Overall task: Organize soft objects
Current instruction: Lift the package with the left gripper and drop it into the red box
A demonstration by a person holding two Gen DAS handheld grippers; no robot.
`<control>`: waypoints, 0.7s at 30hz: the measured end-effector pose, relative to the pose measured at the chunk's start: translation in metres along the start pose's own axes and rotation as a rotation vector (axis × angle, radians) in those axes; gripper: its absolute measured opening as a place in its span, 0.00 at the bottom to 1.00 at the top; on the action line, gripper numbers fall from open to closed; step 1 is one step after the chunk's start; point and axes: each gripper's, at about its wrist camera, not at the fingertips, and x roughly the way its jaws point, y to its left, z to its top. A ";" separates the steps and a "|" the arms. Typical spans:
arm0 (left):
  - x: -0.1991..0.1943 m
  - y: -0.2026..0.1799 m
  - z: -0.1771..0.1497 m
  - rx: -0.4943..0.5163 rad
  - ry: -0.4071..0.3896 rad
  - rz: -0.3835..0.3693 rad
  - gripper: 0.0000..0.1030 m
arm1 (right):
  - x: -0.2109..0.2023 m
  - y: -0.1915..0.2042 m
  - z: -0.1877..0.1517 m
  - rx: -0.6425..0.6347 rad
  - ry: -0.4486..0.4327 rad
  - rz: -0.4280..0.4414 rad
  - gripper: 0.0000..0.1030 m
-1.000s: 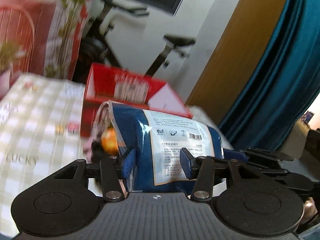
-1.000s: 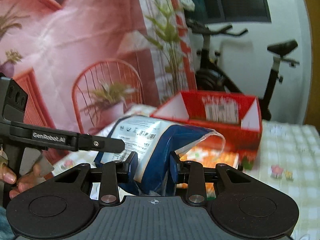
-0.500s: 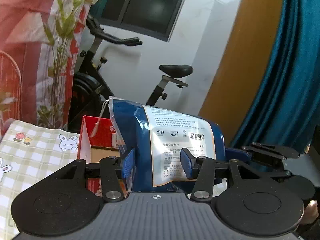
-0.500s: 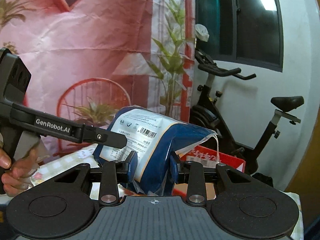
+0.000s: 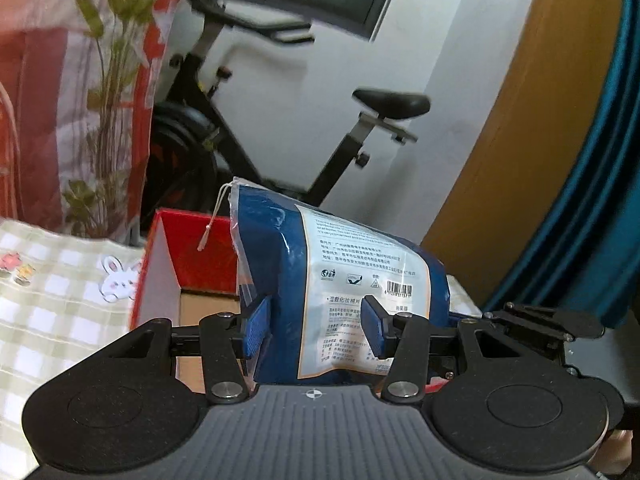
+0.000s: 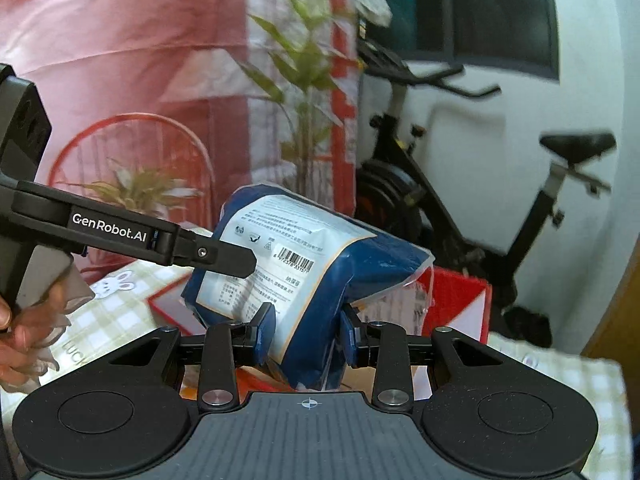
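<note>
Grippers, left (image 5: 311, 330) and right (image 6: 306, 334), clamp blue pack (image 5: 340, 280) above red box (image 5: 192, 256).

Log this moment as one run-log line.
object: blue pack | left gripper: shut on it | right gripper: shut on it | position: held above red box | table: checked cloth

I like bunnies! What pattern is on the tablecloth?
The tablecloth has pale green and white checks with a white bunny; clearest in the left wrist view.

Soft indoor light, no hard shadows; background motion-blurred, esp. exercise bike (image 6: 460, 184); fisheye bends edges, dark corners.
</note>
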 end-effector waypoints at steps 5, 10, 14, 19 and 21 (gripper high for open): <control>0.041 0.010 0.005 -0.049 0.103 -0.001 0.50 | 0.034 -0.029 -0.014 0.116 0.079 -0.009 0.31; 0.062 0.010 0.002 -0.035 0.166 0.020 0.50 | 0.053 -0.046 -0.023 0.179 0.129 -0.015 0.31; 0.070 0.008 -0.004 -0.004 0.199 0.017 0.50 | 0.058 -0.056 -0.030 0.220 0.162 -0.045 0.32; 0.069 0.006 -0.007 0.029 0.210 0.032 0.54 | 0.049 -0.055 -0.034 0.230 0.166 -0.095 0.38; 0.064 0.005 -0.008 0.039 0.206 0.033 0.55 | 0.041 -0.053 -0.034 0.228 0.154 -0.106 0.40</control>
